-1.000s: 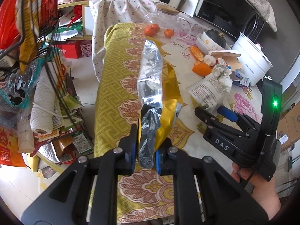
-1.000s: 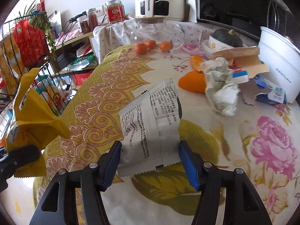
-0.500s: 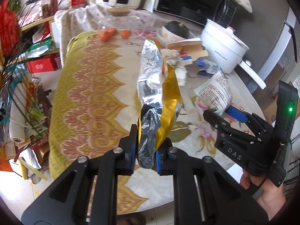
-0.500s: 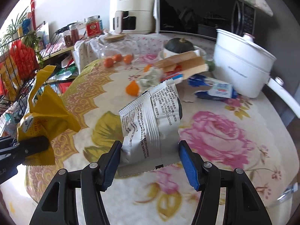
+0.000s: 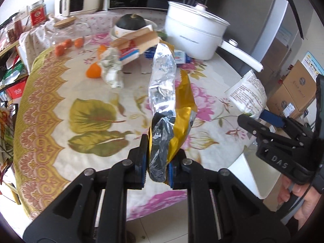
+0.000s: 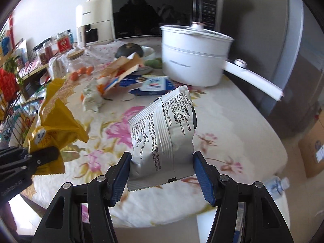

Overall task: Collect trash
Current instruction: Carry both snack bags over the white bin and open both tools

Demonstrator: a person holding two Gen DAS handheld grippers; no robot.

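My left gripper (image 5: 157,162) is shut on a torn yellow snack bag with a silver foil inside (image 5: 164,101), held upright above the table's front edge. My right gripper (image 6: 162,172) is shut on a white snack packet with black print (image 6: 162,133) and holds it off the table. The packet also shows at the right of the left wrist view (image 5: 248,93), and the yellow bag at the left of the right wrist view (image 6: 54,119). A crumpled white paper (image 5: 112,73), orange peel (image 5: 93,73) and a torn cardboard box (image 5: 135,40) lie on the floral tablecloth (image 5: 91,101).
A white electric pot (image 6: 192,58) with a long handle stands at the back right, with blue-white packs (image 6: 156,85) in front of it. A glass jar with small oranges (image 5: 66,38), a microwave (image 6: 162,12) and a wire rack (image 6: 10,93) ring the table. Cardboard boxes (image 5: 291,95) stand on the floor.
Both grippers have swung to the right and back from the table with their wrappers still held. The view has turned from the table's left side toward the pot and its right edge.
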